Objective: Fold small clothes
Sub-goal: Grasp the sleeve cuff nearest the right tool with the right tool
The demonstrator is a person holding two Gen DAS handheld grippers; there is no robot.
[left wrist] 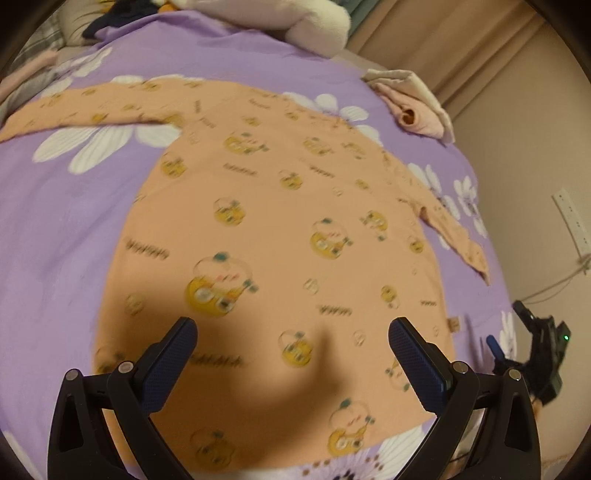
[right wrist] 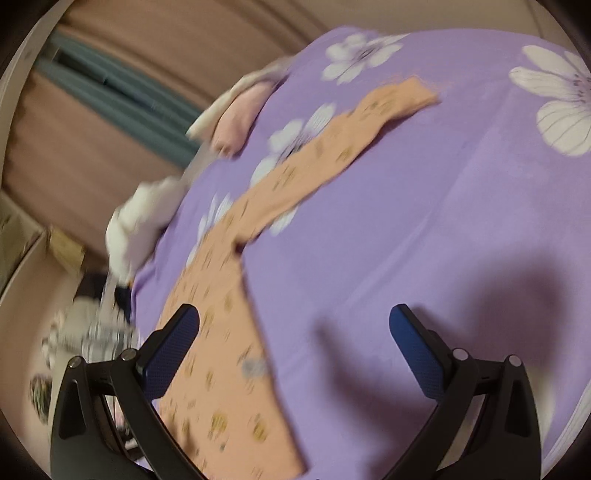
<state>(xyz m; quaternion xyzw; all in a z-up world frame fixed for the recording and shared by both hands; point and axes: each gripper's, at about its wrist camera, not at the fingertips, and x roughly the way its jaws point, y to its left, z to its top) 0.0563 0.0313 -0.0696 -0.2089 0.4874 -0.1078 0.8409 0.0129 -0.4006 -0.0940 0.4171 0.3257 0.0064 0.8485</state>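
An orange long-sleeved child's top [left wrist: 280, 229] with yellow cartoon prints lies flat on the purple flowered bedsheet [left wrist: 55, 221], both sleeves spread out. My left gripper [left wrist: 291, 332] is open and empty, hovering over the top's lower hem. In the right wrist view the same top [right wrist: 221, 332] shows its side edge and one sleeve [right wrist: 332, 147] stretched out. My right gripper [right wrist: 293, 319] is open and empty above the top's edge and the sheet [right wrist: 424, 221]. The right gripper [left wrist: 535, 354] also shows at the right edge of the left wrist view.
A folded pink and cream cloth pile [left wrist: 413, 107] lies at the far right of the bed, also in the right wrist view [right wrist: 236, 114]. White plush bedding [left wrist: 295, 18] and dark clothes [left wrist: 107, 22] lie at the back. A power strip [left wrist: 572, 221] hangs on the wall.
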